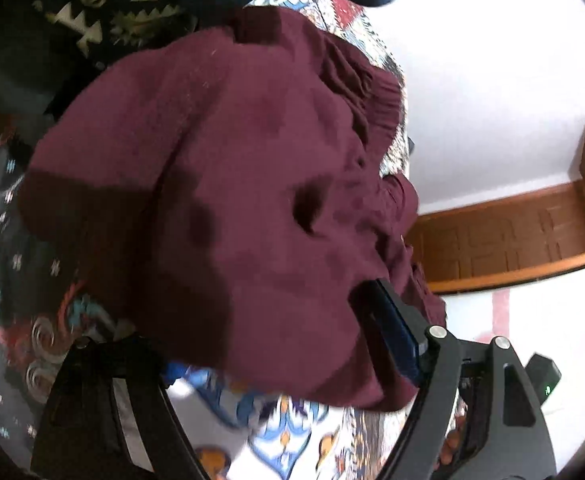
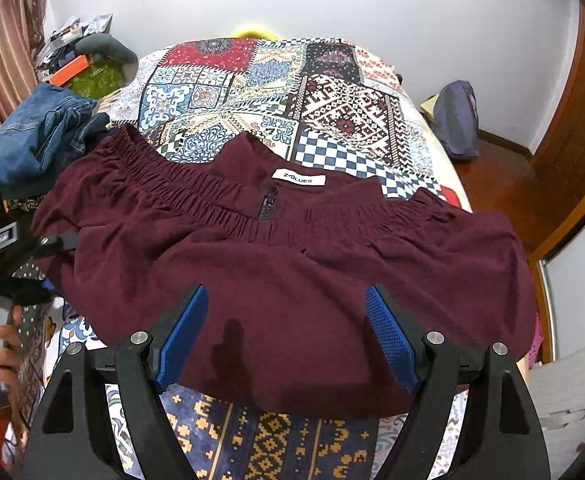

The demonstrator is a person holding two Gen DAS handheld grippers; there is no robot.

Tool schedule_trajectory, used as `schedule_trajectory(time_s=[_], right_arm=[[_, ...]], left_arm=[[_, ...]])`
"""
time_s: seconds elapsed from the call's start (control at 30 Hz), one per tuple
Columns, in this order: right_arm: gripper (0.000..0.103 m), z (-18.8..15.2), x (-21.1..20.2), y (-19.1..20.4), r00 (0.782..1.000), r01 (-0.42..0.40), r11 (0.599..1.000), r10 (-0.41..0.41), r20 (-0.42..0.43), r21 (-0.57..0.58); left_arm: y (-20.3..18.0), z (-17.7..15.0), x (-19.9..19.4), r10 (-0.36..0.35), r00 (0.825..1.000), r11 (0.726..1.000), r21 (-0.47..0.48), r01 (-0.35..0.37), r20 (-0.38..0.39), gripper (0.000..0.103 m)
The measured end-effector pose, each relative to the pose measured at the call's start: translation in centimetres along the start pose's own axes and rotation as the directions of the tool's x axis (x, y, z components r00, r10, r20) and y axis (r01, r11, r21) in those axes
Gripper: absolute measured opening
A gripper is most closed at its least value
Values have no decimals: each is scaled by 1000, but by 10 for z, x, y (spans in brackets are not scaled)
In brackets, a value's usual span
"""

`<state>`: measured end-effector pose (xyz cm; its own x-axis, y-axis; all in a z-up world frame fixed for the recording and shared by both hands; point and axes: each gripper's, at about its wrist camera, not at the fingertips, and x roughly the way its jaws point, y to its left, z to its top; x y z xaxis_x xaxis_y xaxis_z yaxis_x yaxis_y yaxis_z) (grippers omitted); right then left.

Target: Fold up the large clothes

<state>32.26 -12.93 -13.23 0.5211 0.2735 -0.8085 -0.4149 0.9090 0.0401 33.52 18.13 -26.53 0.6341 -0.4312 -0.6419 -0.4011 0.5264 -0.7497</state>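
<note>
Over the patchwork bed (image 2: 332, 92), right claw (image 2: 286, 336) gapes wide above maroon garment (image 2: 292, 264); left claw (image 1: 288, 360) wide too

The garment (image 2: 284, 264) was deep maroon, with a white label (image 2: 298, 179) lettered in dark print and a black zipper (image 2: 267, 203). The bedspread (image 2: 276, 92) under it was a patchwork of red, blue, white and black squares, checks and florals. The denim jeans (image 2: 36, 132) were faded blue. The right tongs (image 2: 288, 340) were black with blue pads (image 2: 392, 340). The wall (image 2: 372, 4) was white.
</note>
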Motion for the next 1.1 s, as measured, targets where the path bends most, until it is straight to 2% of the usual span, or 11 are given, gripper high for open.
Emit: schedule_trajectory(time_s=[0.07, 0.23, 0.43, 0.47, 0.5, 0.57, 0.63, 0.73, 0.9, 1.0, 1.1], right_arm=[[78, 0, 6, -2, 1000, -9, 1000, 9, -11, 16], [78, -2, 20, -7, 999, -15, 998, 18, -47, 66], [78, -6, 27, -21, 996, -21, 992, 31, -78, 121], [78, -6, 27, -23, 996, -19, 992, 30, -81, 127], [78, -6, 27, -26, 996, -18, 991, 29, -82, 131], [78, -6, 26, -31, 996, -16, 989, 28, -85, 145], [78, -5, 22, -35, 996, -23, 986, 37, -79, 166], [78, 1, 18, -41, 996, -49, 978, 63, -65, 205], [78, 18, 5, -36, 995, -90, 959, 99, -19, 268], [78, 30, 0, -21, 992, -127, 954, 129, 10, 271], [78, 41, 3, 8, 974, -223, 942, 227, 11, 250]], left_arm=[[-6, 5, 6, 15, 1000, 1000, -19, -14, 23, 88], [-26, 13, 19, 108, 989, 994, -4, -108, 97, 86], [-40, 28, 16, 176, 967, 983, 20, -183, 185, 46], [-45, 31, 16, 188, 962, 979, 35, -198, 198, 31], [-53, 33, 14, 207, 954, 972, 65, -226, 215, 24], [-72, 33, 10, 210, 946, 960, 129, -247, 246, 19], [-103, 26, -3, 194, 934, 938, 222, -266, 301, 17], [-143, 17, -23, 124, 924, 914, 320, -248, 362, 14], [-183, 7, -77, -8, 904, 911, 376, -169, 428, 11], [-192, 0, -123, -43, 863, 897, 399, -188, 503, 11], [-194, -3, -155, -29, 820, 876, 410, -255, 572, 11]])
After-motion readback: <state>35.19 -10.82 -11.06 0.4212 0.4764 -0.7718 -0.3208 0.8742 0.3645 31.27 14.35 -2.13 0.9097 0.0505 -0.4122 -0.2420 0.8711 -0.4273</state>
